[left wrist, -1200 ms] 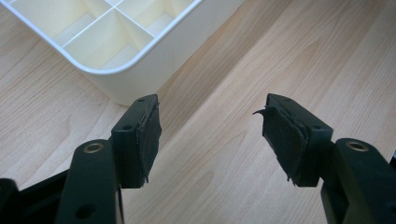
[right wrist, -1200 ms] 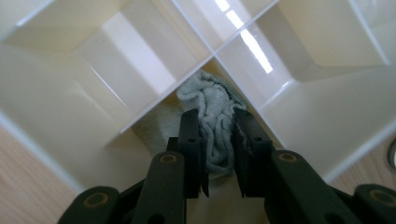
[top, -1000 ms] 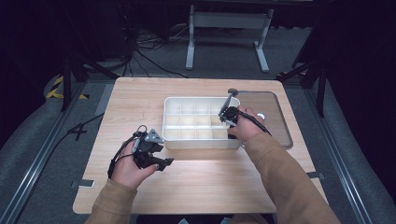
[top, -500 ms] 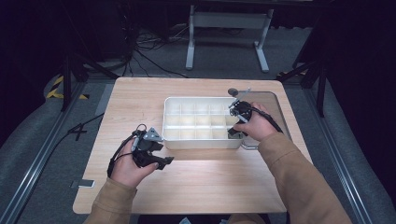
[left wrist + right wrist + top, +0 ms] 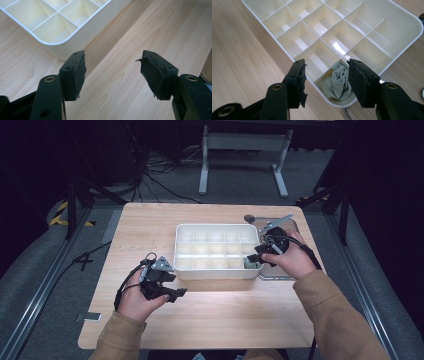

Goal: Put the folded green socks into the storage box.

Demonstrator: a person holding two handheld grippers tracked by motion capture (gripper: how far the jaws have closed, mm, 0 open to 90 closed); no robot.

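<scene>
Since the earlier high-view frame my right gripper (image 5: 259, 256) has lifted away from the near right corner of the white divided tray (image 5: 216, 270) and drawn back toward the tray's right edge, and its jaws have just been opening; in the right gripper view they now stand wide with nothing pressed between them, the grey-green cloth (image 5: 339, 81) lying below in the corner compartment nearest the camera. My left gripper (image 5: 167, 287) sits where it was on the light wooden table (image 5: 220, 320), just off the tray's near left corner, jaws spread and empty over bare wood. Starting with the tray: it looks like thin, stiff plastic, light enough to slide if nudged, so I would hold it by an outer wall rather than a divider. To my eye the cloth is soft, light and limp, bunched into folds that fill its cell; it should not slip or break, but it will drape and catch on the dividers, so I would pinch the raised ridge of folds at its middle. Whether it is a sock or a rag I cannot tell. A flat metal-rimmed tray (image 5: 294, 226) beyond the divided tray is partly covered by my right hand, and a small dark round object (image 5: 248, 218) at its far corner is too small to identify.
</scene>
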